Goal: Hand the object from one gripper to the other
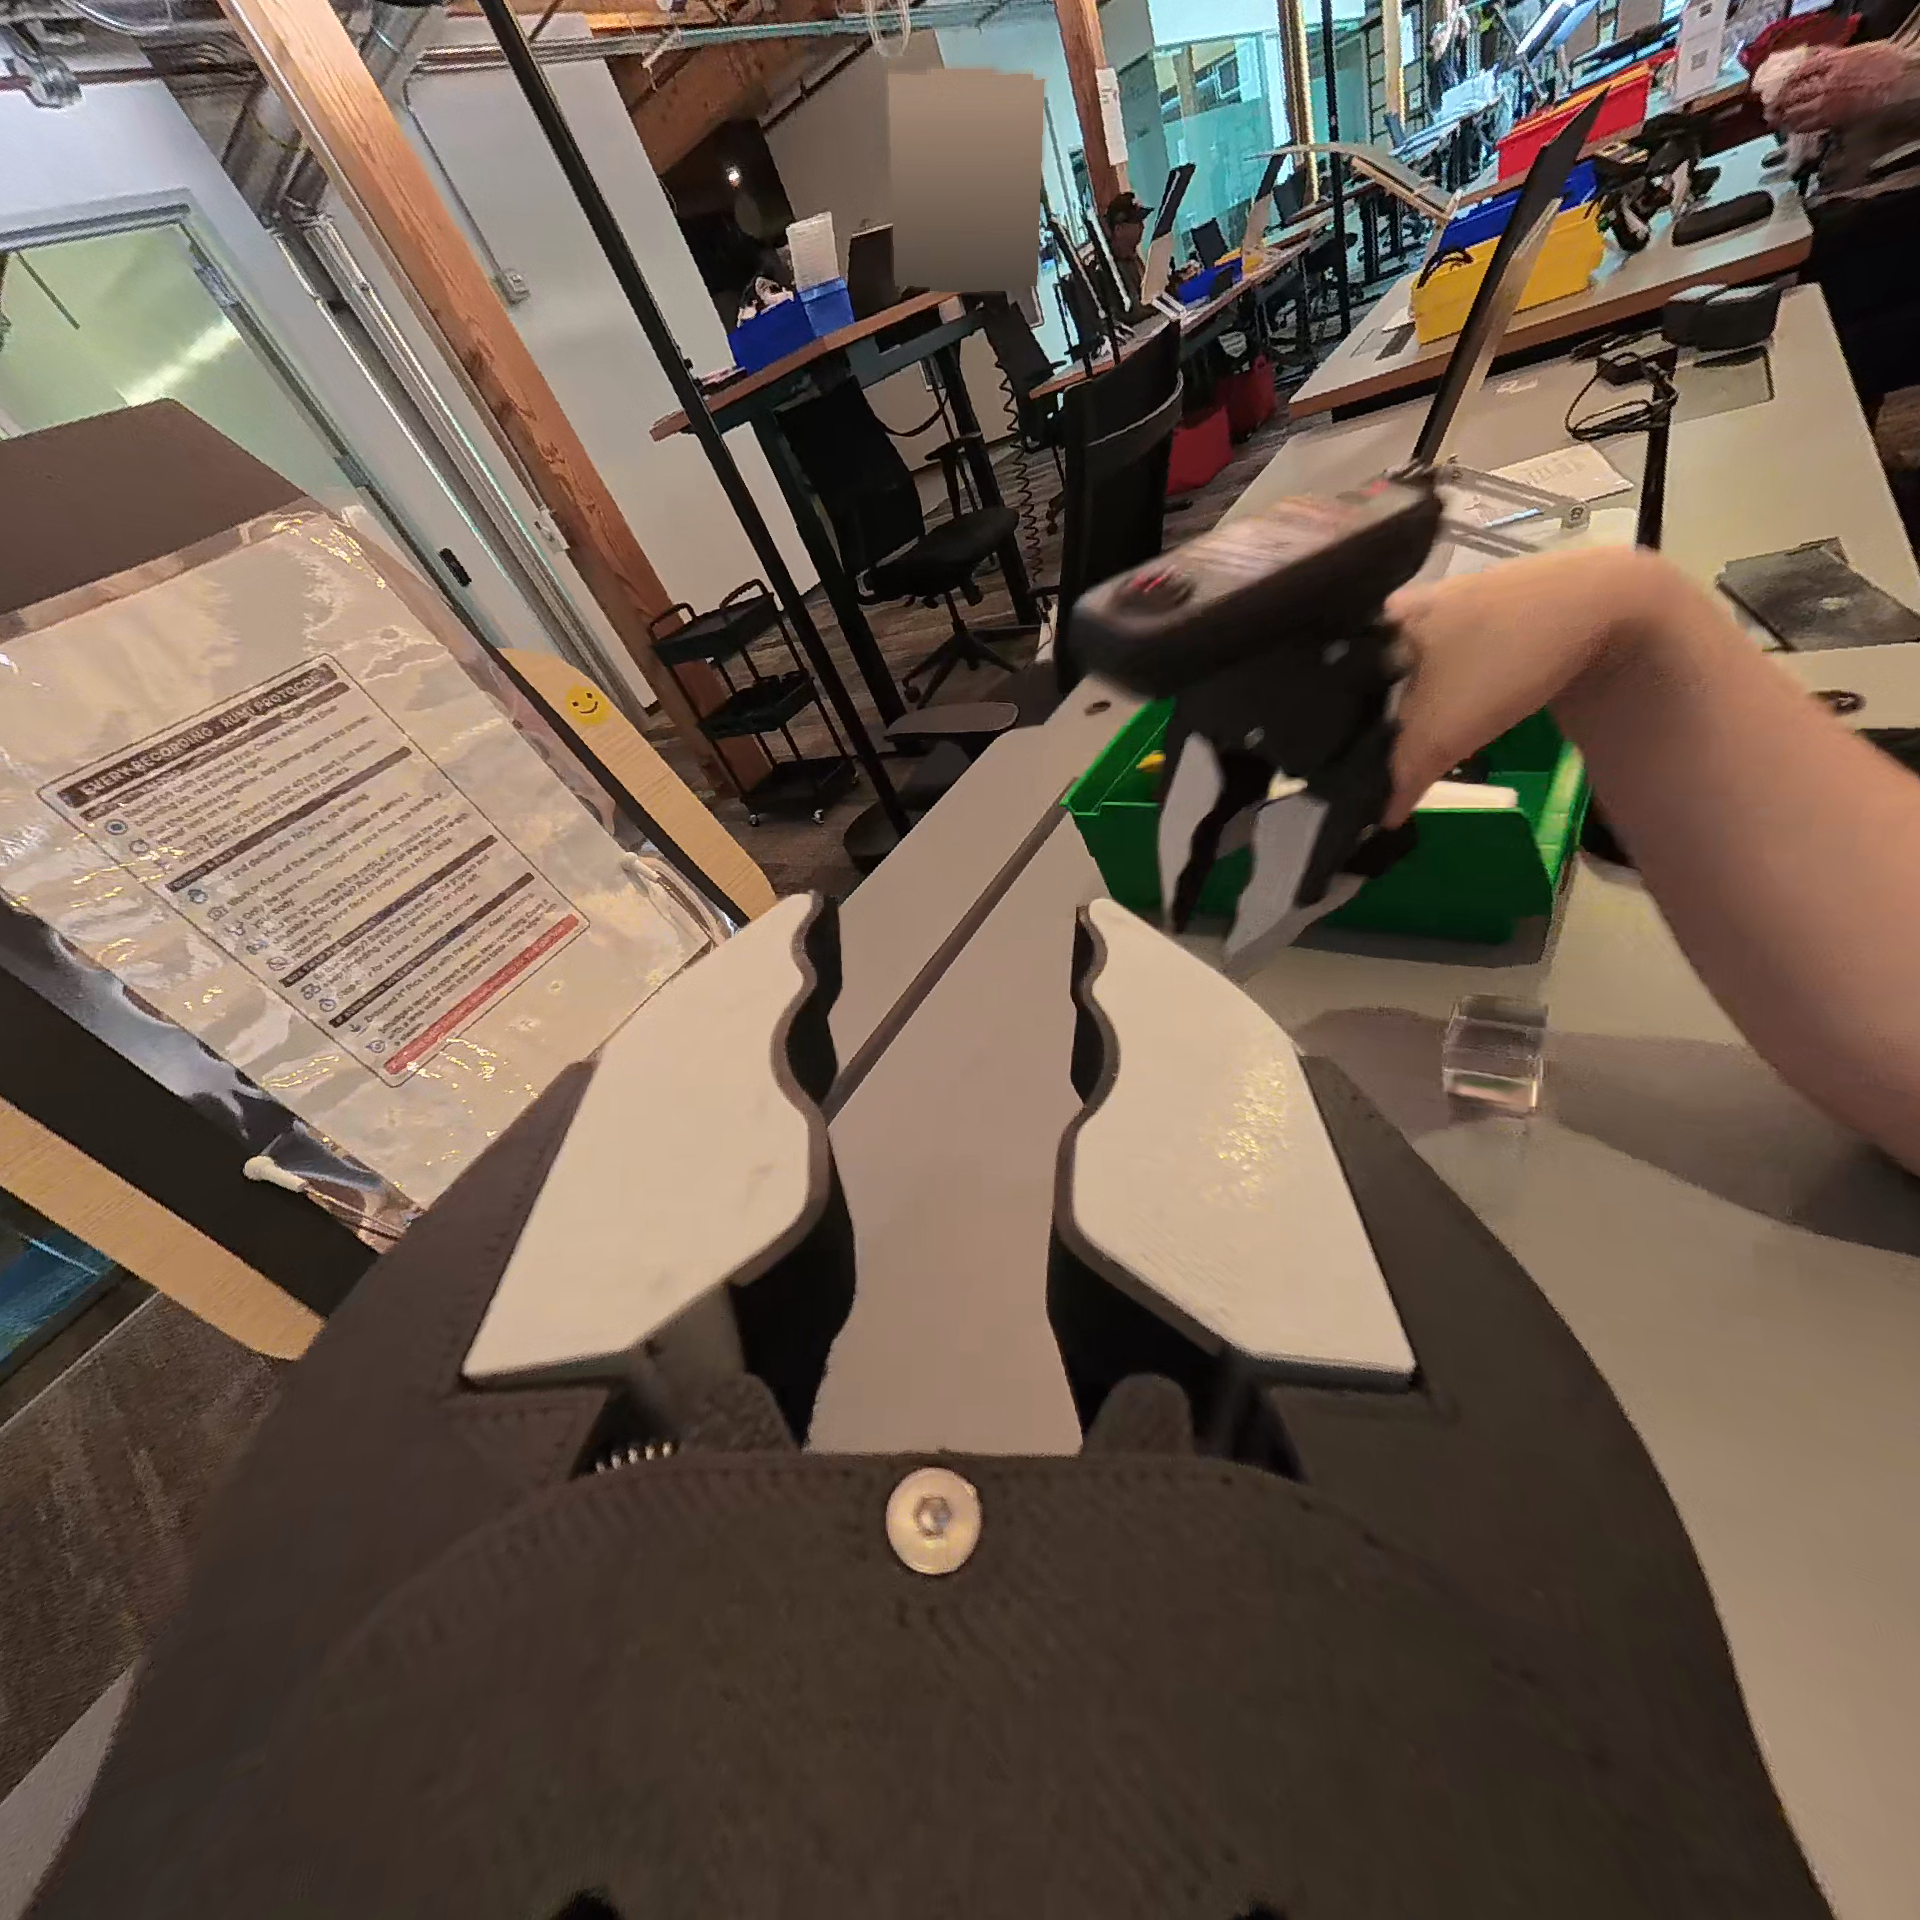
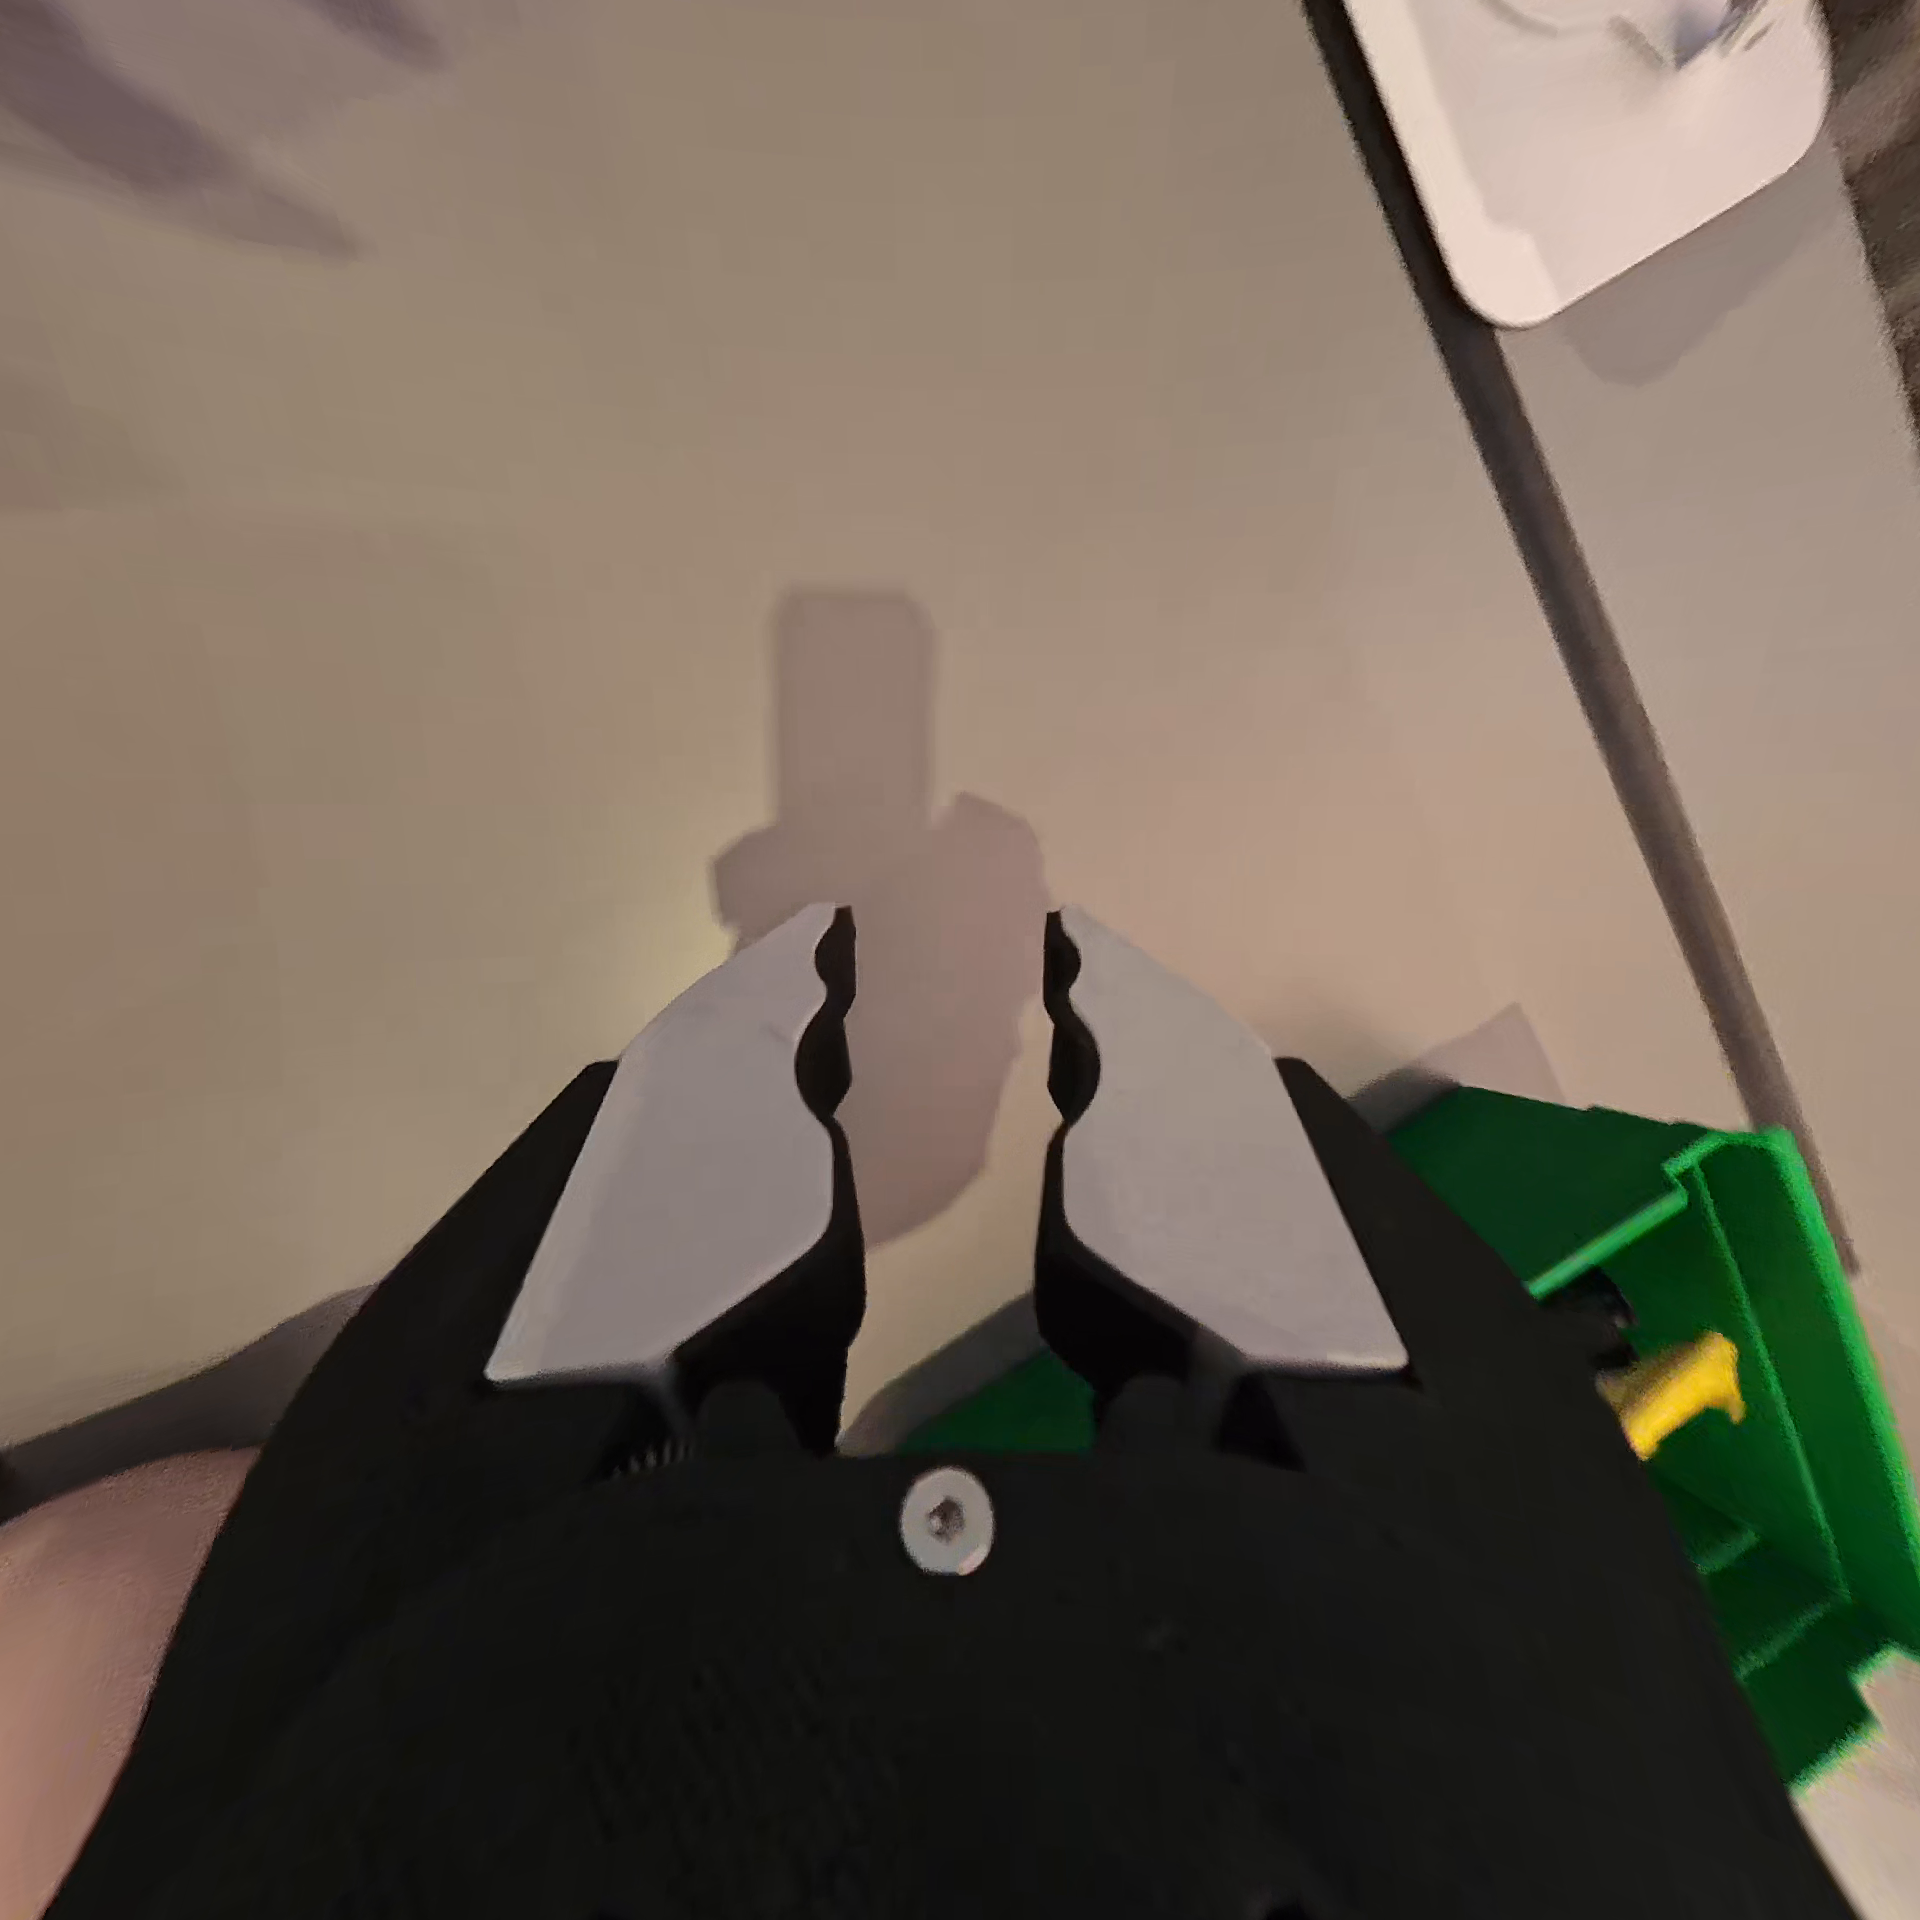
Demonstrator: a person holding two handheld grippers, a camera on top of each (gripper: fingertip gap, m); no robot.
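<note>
My left gripper [image 1: 951, 920] is open and empty, held above the grey table [image 1: 1039, 1039]. A small clear cube [image 1: 1493, 1051] lies on the table to its right. My right gripper [image 1: 1210, 930], held by a person's hand, hangs tips down in front of a green bin [image 1: 1455, 894], left of the cube, slightly blurred. In the right wrist view the right gripper [image 2: 949, 916] is open and empty, pointing down at bare table [image 2: 727, 520], with the green bin [image 2: 1766, 1351] at its right. The cube does not show in that view.
A yellow piece [image 2: 1673, 1392] lies in the green bin. A white object [image 2: 1590, 135] sits at the top right of the right wrist view. A laminated sheet [image 1: 301, 883] on a board stands left of the table. Desks, chairs and coloured bins fill the room behind. Across from one pair of fingers to the other is roughly 25 cm.
</note>
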